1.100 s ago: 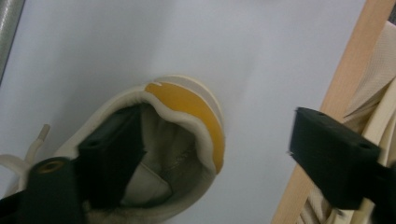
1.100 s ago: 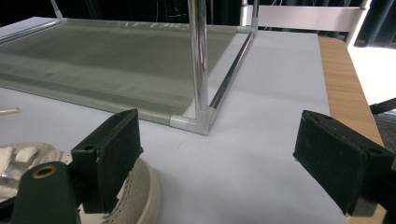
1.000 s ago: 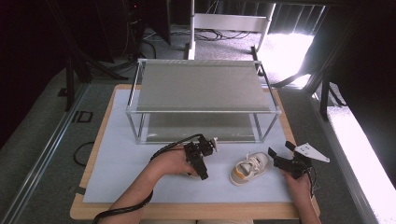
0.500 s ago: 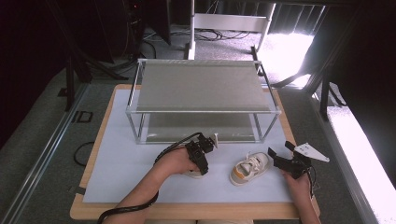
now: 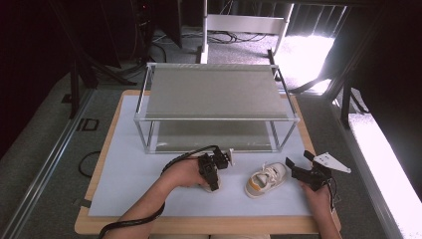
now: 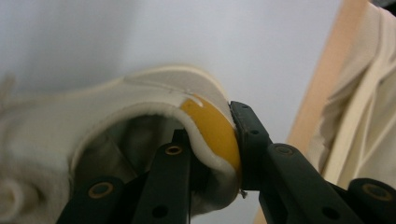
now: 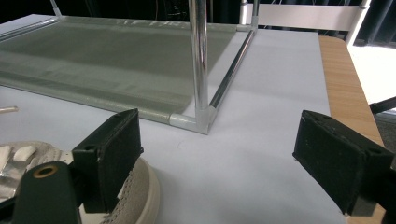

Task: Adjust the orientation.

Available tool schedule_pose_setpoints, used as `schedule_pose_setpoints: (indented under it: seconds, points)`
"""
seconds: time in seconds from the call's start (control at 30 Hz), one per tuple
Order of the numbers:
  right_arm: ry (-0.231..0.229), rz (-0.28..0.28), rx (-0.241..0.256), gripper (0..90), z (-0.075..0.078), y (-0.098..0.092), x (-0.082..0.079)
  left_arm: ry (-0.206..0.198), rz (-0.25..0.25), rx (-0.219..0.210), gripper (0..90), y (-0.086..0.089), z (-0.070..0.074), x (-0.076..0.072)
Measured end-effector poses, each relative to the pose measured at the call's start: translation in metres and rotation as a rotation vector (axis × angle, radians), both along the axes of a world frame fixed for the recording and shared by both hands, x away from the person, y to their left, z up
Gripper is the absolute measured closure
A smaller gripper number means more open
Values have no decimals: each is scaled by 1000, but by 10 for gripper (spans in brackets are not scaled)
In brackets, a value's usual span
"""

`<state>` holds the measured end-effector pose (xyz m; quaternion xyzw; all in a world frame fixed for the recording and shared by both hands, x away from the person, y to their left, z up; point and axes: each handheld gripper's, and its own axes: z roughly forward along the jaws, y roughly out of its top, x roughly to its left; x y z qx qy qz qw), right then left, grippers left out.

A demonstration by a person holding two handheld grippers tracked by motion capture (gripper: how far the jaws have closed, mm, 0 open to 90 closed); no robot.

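Two small shoes are on the white mat (image 5: 129,184), both in front of the metal shelf rack (image 5: 214,94). Starting on the left: the left gripper (image 5: 213,175) is down on the mat, in front of the rack's left half, and it's got the left shoe (image 6: 140,140). In the left gripper view the jaws are pinched on the shoe's heel rim, one jaw inside the opening and the other outside, pressing right on the yellow heel patch (image 6: 212,133). From the high view that shoe is mostly hidden under the hand (image 5: 186,172) and the gripper, so I can't really tell how it's lying.

Moving right, the second shoe (image 5: 266,180) sits flat on the mat, cream with a yellow heel, laces up, its toe pointing toward the right gripper (image 5: 297,172). That gripper is just beside the shoe's toe end, jaws spread wide with nothing between them. In the right gripper view one jaw sits just over the shoe's toe edge (image 7: 140,191), whether touching I can't tell, while the other is well off to the side over bare mat, with the rack's corner post (image 7: 200,60) straight ahead.
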<state>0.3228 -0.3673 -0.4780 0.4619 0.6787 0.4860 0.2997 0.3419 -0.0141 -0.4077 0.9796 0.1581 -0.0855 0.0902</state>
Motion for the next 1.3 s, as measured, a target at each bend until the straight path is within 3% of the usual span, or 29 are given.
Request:
schedule_pose_setpoints:
  seconds: [0.2, 0.4, 0.53, 0.77, 1.1, 1.13, 1.17, 1.23, 1.3]
  points:
    - [2, -3, -2, 142, 0, 0, 0, -27, -117, -23, 787, 1, 10, -12]
    - [1, -3, -3, 142, 0, 0, 0, -47, -303, -14, 784, 4, 7, -28]
    - [2, -3, -4, 142, 0, 0, 0, -16, -313, 31, 758, 7, -3, -32]
    - [4, -3, -4, 142, 0, 0, 0, -21, -306, 18, 745, 6, -14, -35]
    - [-18, -4, 6, 129, 0, -1, -2, -20, -300, 21, 731, 4, -15, -34]
    - [-14, -12, 12, 124, 0, -2, -2, -25, -300, 30, 731, 4, -14, -34]
    - [19, 1, 37, 124, 1, -3, -3, -27, -299, 32, 724, 3, -14, -34]
    - [56, -1, 12, 124, 5, 0, -5, -22, -298, 31, 723, 4, -14, -34]
    - [92, 41, -3, 124, 15, 5, -10, -15, -293, 32, 723, 3, -15, -33]
